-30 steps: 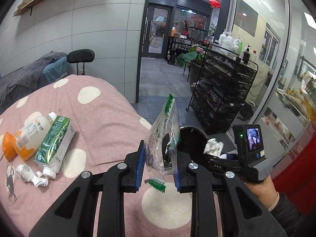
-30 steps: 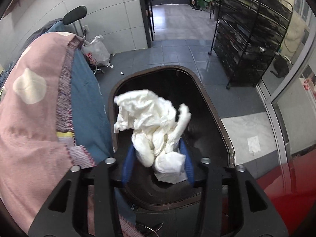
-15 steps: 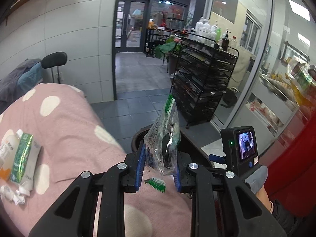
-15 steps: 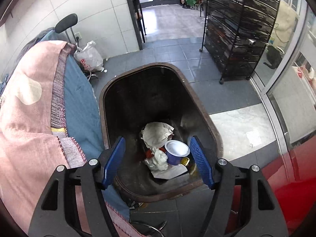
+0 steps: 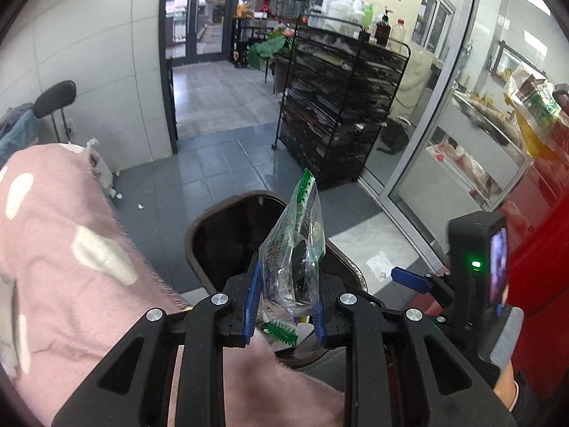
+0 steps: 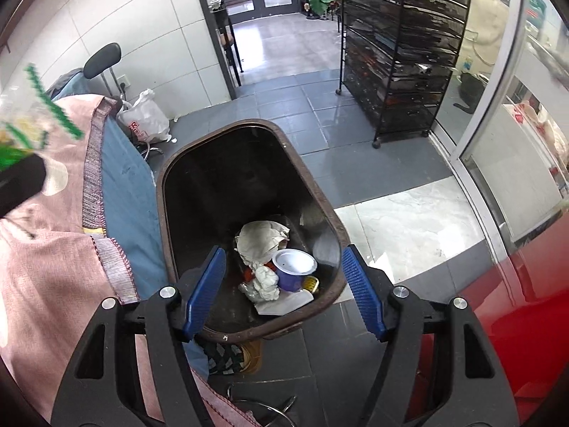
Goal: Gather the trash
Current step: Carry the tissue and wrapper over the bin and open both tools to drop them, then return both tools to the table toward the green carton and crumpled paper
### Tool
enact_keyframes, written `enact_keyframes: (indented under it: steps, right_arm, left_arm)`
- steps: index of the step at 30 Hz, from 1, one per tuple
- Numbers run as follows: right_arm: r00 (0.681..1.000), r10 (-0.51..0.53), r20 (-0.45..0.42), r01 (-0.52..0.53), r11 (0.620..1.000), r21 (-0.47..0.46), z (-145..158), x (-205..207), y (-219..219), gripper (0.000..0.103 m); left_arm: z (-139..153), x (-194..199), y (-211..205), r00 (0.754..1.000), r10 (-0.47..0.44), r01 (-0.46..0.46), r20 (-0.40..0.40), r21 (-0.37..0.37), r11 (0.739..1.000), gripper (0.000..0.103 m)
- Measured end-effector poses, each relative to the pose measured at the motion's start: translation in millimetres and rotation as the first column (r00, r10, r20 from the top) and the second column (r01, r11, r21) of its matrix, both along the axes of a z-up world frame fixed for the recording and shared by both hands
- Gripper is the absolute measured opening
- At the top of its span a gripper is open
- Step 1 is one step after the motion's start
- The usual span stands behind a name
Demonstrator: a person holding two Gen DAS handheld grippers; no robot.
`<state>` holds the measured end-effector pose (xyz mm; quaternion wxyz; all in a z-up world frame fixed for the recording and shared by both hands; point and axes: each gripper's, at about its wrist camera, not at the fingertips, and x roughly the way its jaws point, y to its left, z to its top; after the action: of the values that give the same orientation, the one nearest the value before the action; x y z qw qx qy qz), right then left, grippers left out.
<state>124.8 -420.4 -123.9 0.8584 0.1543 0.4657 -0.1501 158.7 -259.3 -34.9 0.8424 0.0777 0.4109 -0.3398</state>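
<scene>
My left gripper (image 5: 285, 306) is shut on a clear plastic bag with green trim (image 5: 295, 249) and holds it above the near rim of the dark brown trash bin (image 5: 199, 227). The bag's green edge also shows at the far left of the right wrist view (image 6: 53, 110). My right gripper (image 6: 284, 288) is open and empty above the bin (image 6: 163, 192). Inside the bin lie crumpled white tissue (image 6: 265, 281), brown paper (image 6: 259, 240) and a purple cup (image 6: 293, 268).
The pink dotted blanket (image 5: 71, 267) covers the surface on the left, with a blue cloth edge (image 6: 121, 185) beside the bin. A black wire rack (image 5: 338, 106) stands on the tiled floor behind. A white plastic bag (image 6: 145, 121) lies by the wall. A red surface (image 6: 515, 302) is at the right.
The right gripper opened and the white tissue wad dropped into the bin. The left gripper carried the plastic bag rightward from over the blanket to over the bin.
</scene>
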Motion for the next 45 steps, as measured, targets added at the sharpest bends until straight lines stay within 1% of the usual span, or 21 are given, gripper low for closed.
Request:
enact_keyframes:
  steps: [4, 8, 12, 15, 18, 19, 20, 22, 24, 26, 30, 34, 37, 41, 45]
  right_arm:
    - [1.000, -0.018, 0.006, 0.018, 1.000, -0.007, 1.8, -6.2, -3.0, 0.068]
    - [0.999, -0.038, 0.002, 0.038, 0.999, -0.025, 0.3, -11.8, -5.8, 0.070]
    - [0.998, -0.060, 0.000, 0.060, 0.998, -0.028, -0.5, -17.4, -12.2, 0.077]
    - [0.997, -0.073, 0.001, 0.073, 0.997, -0.030, 0.0, -21.4, -17.2, 0.077]
    - [0.997, -0.079, -0.002, 0.079, 0.996, -0.030, -1.0, -24.5, -21.2, 0.077]
    - [0.997, -0.080, -0.002, 0.080, 0.996, -0.029, -1.3, -25.7, -21.9, 0.077]
    - [0.997, -0.081, -0.003, 0.081, 0.996, -0.027, -1.8, -26.4, -22.8, 0.077]
    - [0.997, -0.081, -0.005, 0.081, 0.996, -0.028, -2.3, -27.6, -22.9, 0.077]
    - [0.997, -0.082, -0.007, 0.082, 0.996, -0.026, -2.9, -28.2, -23.3, 0.077]
    - [0.996, -0.083, -0.008, 0.083, 0.996, -0.026, -2.8, -27.5, -22.1, 0.077]
    - [0.996, -0.085, -0.003, 0.085, 0.996, -0.036, -1.4, -28.4, -21.8, 0.077]
    - [0.996, -0.084, 0.006, 0.085, 0.996, -0.037, 3.1, -28.9, -18.5, 0.077]
    - [0.997, -0.071, 0.013, 0.071, 0.997, -0.031, 6.7, -26.6, -12.7, 0.078]
    - [0.999, -0.017, 0.031, 0.018, 0.999, -0.038, 15.4, -14.9, 7.6, 0.077]
    - [0.995, 0.065, 0.072, -0.062, 0.997, -0.042, 32.6, -1.4, 39.0, 0.078]
  left_arm:
    - [-12.0, 4.1, -12.9, 1.000, -0.019, 0.020, -0.023, 0.042, 0.999, 0.024]
    - [-21.7, 6.6, -20.6, 0.999, -0.025, 0.028, -0.043, 0.067, 0.997, 0.025]
    - [-28.1, 10.4, -30.4, 0.998, -0.036, 0.040, -0.051, 0.089, 0.995, 0.026]
    - [-33.5, 14.4, -35.5, 0.996, -0.046, 0.052, -0.073, 0.090, 0.995, 0.028]
    - [-38.9, 18.2, -37.4, 0.995, -0.052, 0.060, -0.085, 0.096, 0.994, 0.041]
    - [-40.5, 18.1, -38.1, 0.995, -0.056, 0.064, -0.081, 0.101, 0.993, 0.051]
    - [-41.6, 17.7, -38.5, 0.995, -0.056, 0.064, -0.077, 0.107, 0.992, 0.065]
    - [-40.9, 17.0, -38.2, 0.997, -0.046, 0.053, -0.062, 0.107, 0.993, 0.074]
    - [-39.9, 16.2, -37.7, 0.997, -0.051, 0.057, -0.060, 0.098, 0.994, 0.076]
    - [-38.4, 16.4, -36.0, 0.997, -0.048, 0.052, -0.053, 0.092, 0.994, 0.082]
    - [-31.3, 15.2, -33.2, 0.999, -0.037, 0.040, -0.038, 0.072, 0.997, 0.085]
    - [-17.3, 5.1, -21.7, 1.000, -0.027, 0.026, 0.013, 0.059, 0.998, 0.089]
    - [-4.6, -4.9, -3.8, 0.998, -0.010, 0.007, 0.058, 0.040, 0.999, 0.091]
    - [10.9, -16.5, 34.5, 0.994, 0.054, -0.054, 0.099, 0.004, 0.999, 0.092]
    - [25.0, -27.2, 80.3, 0.980, 0.142, -0.140, 0.140, -0.026, 0.990, 0.093]
